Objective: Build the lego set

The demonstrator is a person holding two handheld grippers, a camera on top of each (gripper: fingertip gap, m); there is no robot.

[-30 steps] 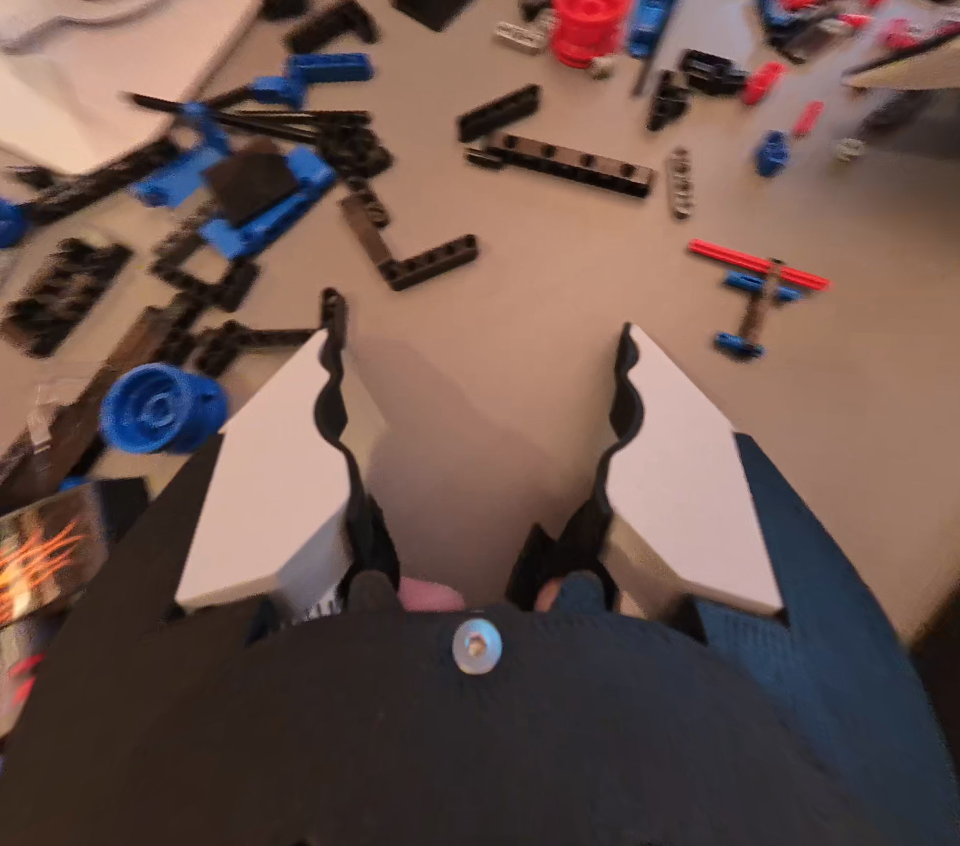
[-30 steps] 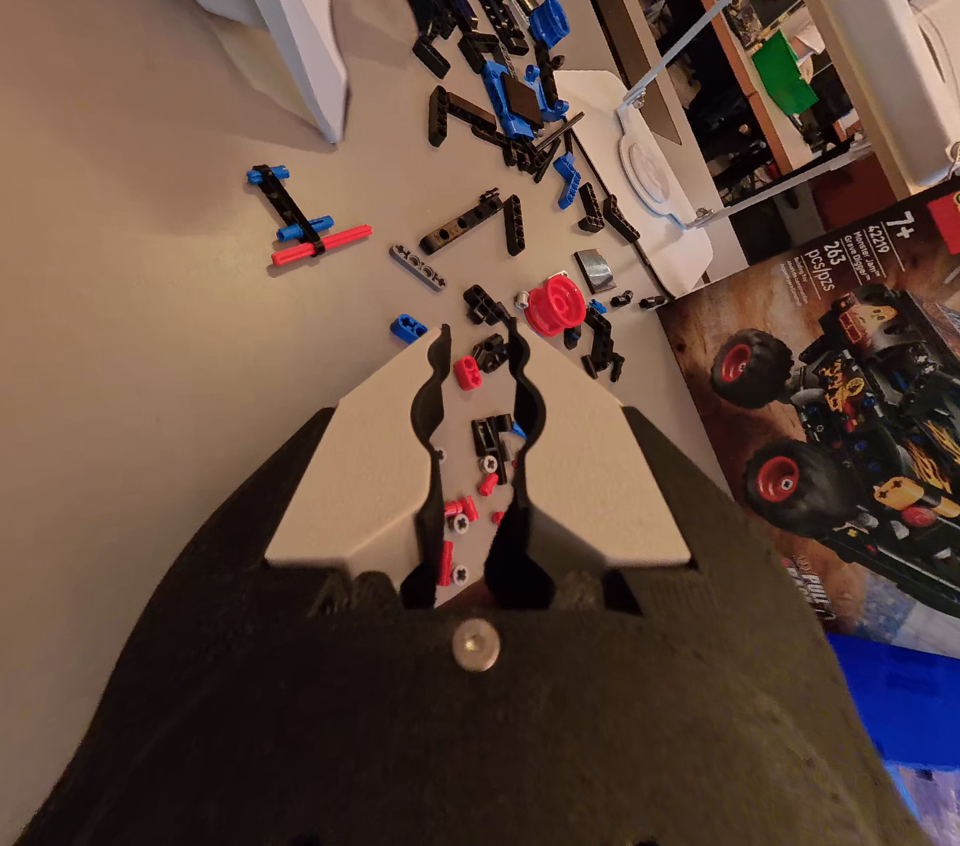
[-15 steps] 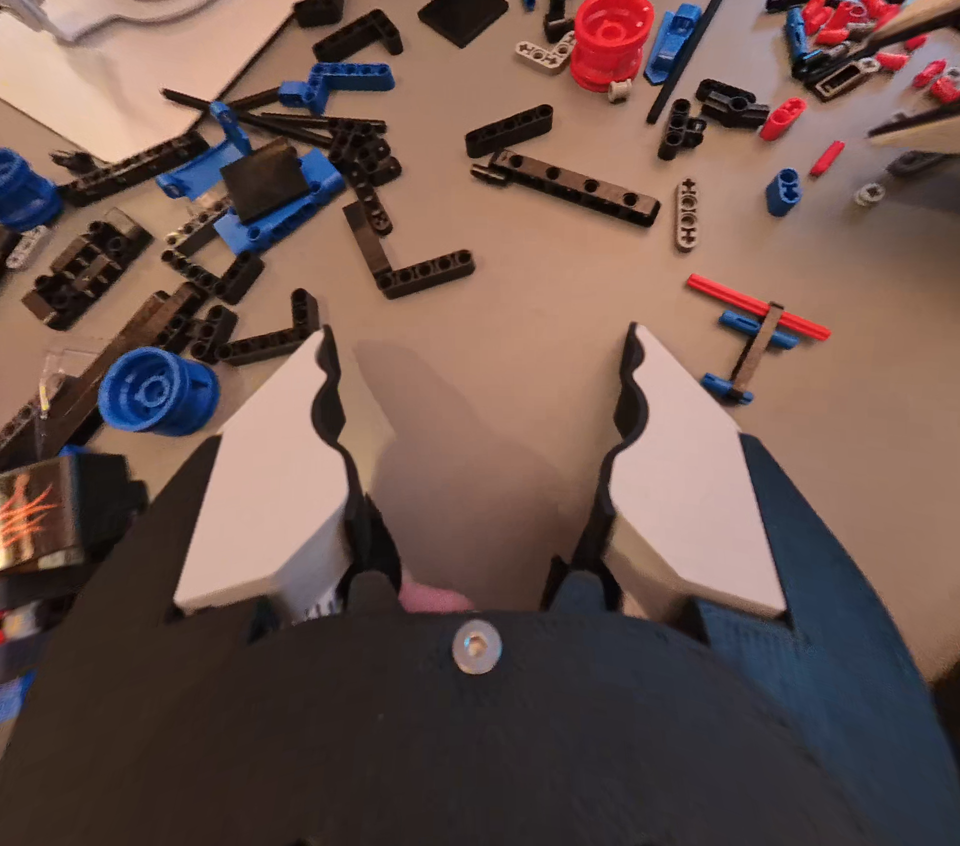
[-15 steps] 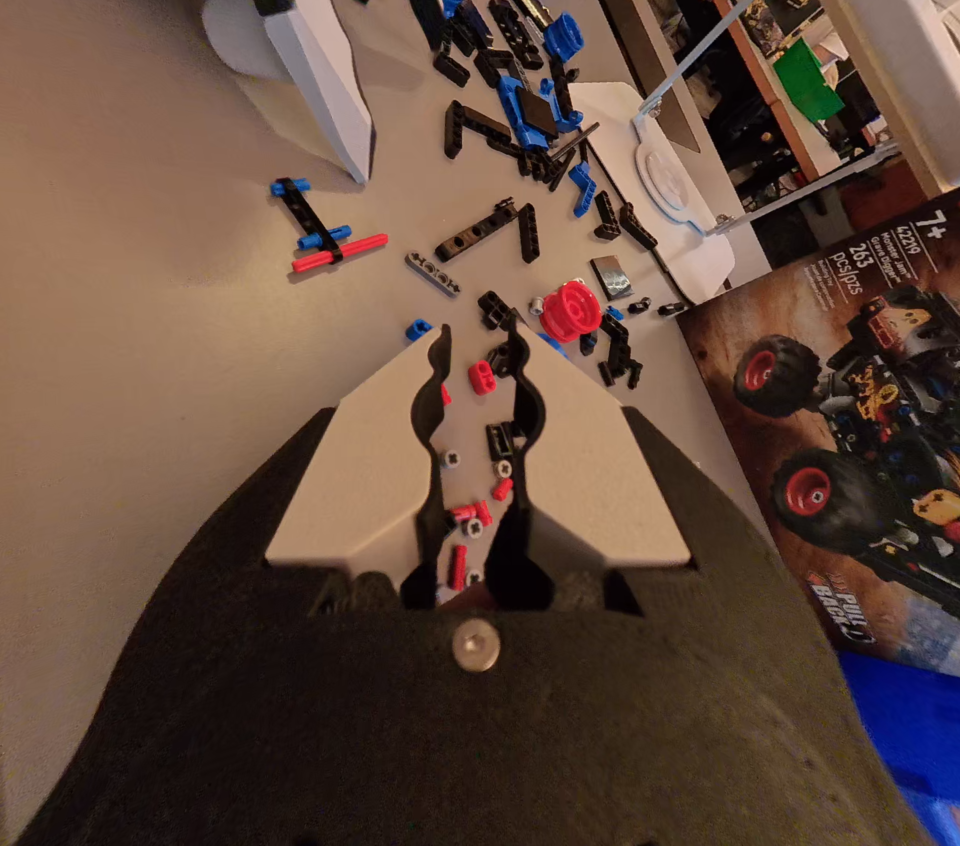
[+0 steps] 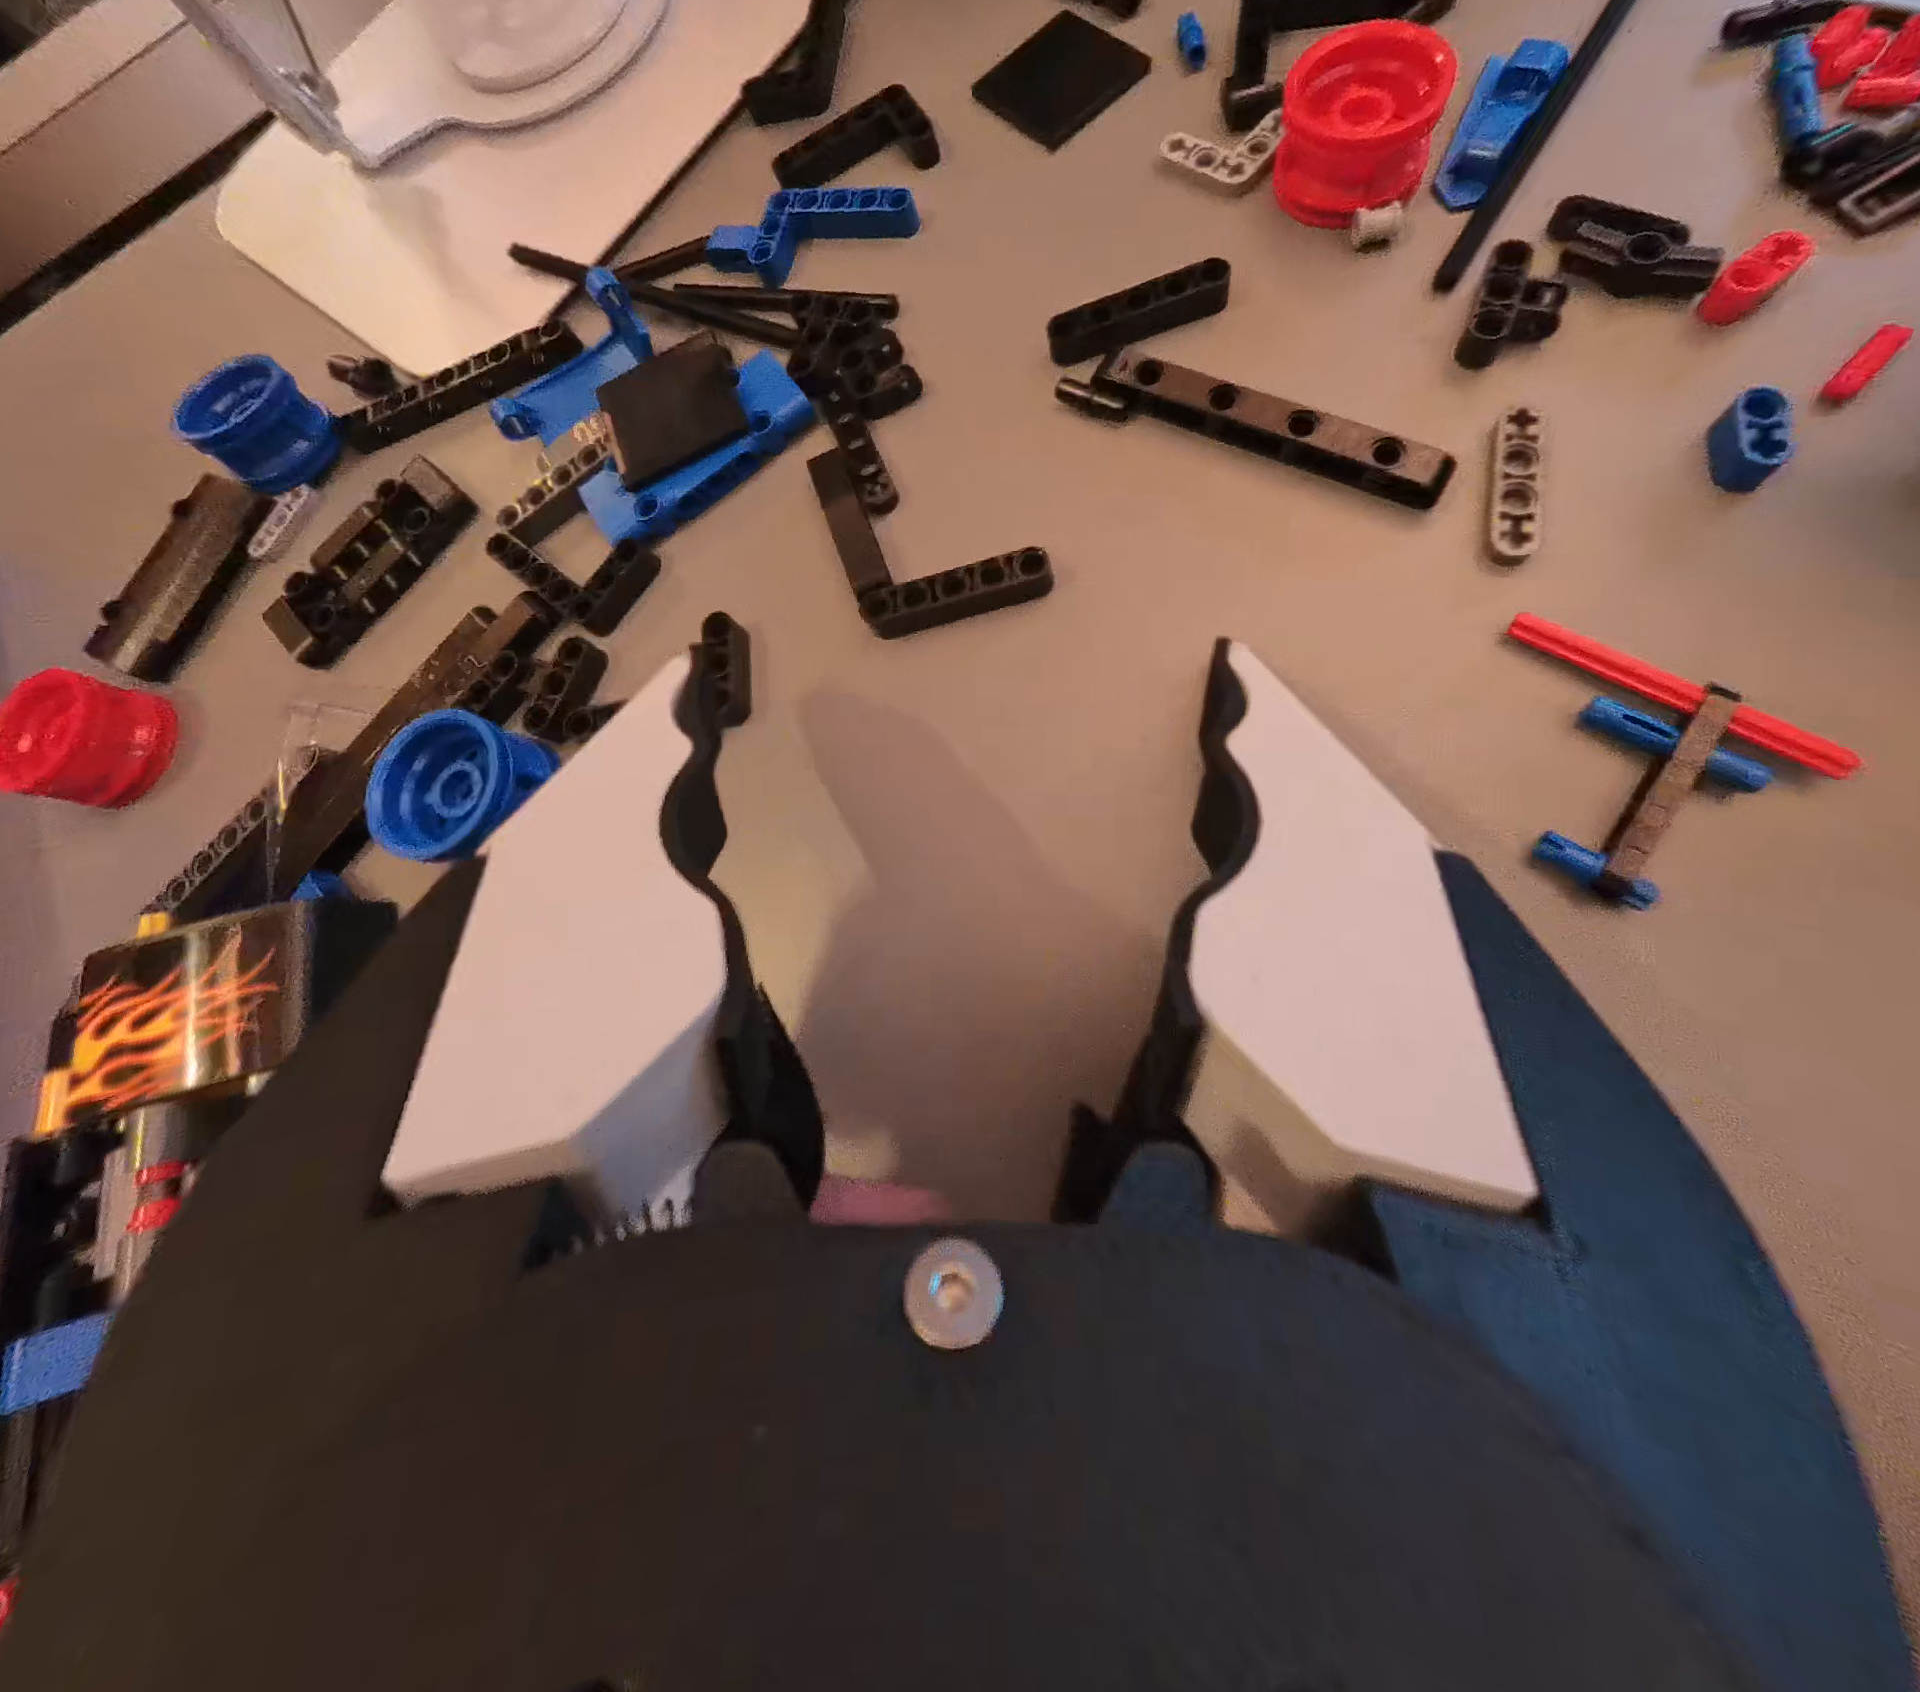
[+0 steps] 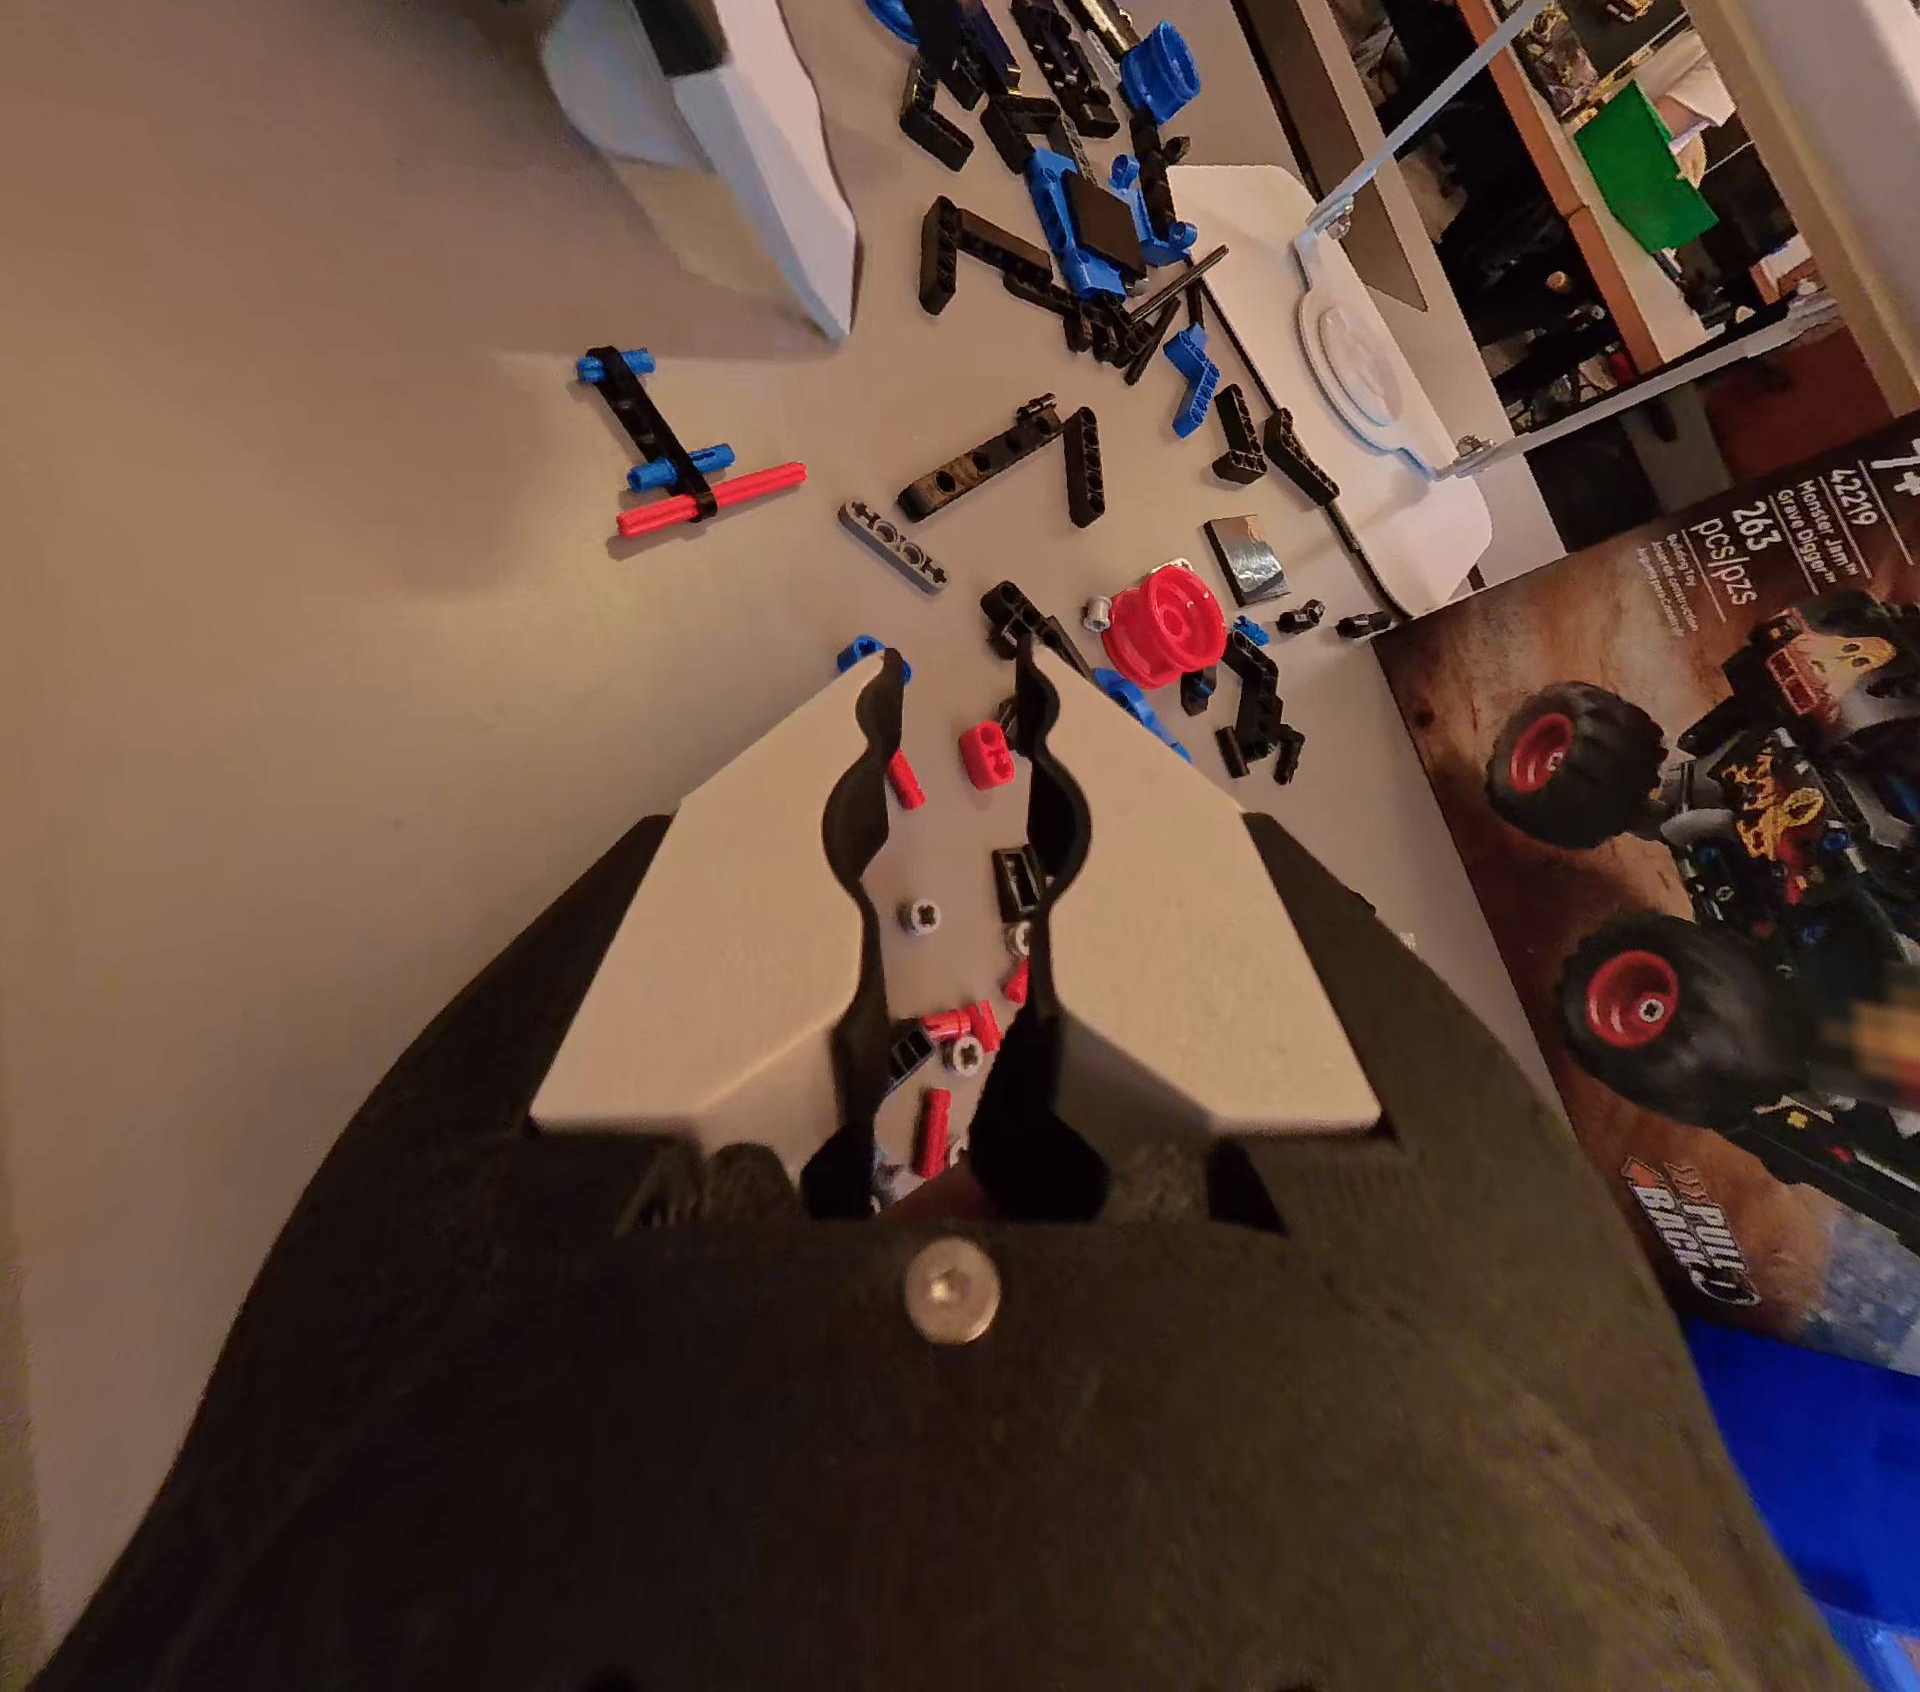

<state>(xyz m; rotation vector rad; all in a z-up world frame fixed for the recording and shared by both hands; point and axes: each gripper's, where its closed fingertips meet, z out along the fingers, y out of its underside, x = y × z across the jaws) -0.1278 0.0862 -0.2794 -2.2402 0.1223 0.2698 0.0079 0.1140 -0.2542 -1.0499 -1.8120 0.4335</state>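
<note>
Left wrist view: the left gripper (image 5: 961,676) hovers over a tan table (image 5: 1039,811), its white fingers spread wide with nothing between them. Loose building pieces lie scattered ahead: a black L-shaped beam (image 5: 914,572) just beyond the fingertips, a long black beam (image 5: 1262,427) farther on, a red wheel hub (image 5: 1356,120), and a blue wheel hub (image 5: 447,780) beside the left finger. To the right sits a small started assembly (image 5: 1673,759), a black strip crossed by a red rod and blue pins.

Right wrist view: the right gripper (image 6: 956,666) hangs above small red pins (image 6: 961,1024) and grey bushings, fingers only narrowly parted, gripping nothing. The set's box (image 6: 1714,863) lies to the right.

The build looks barely begun. For a clean pickup, I would centre the open fingers over one piece, lower straight down, and close across its narrow sides, away from neighbours.
</note>
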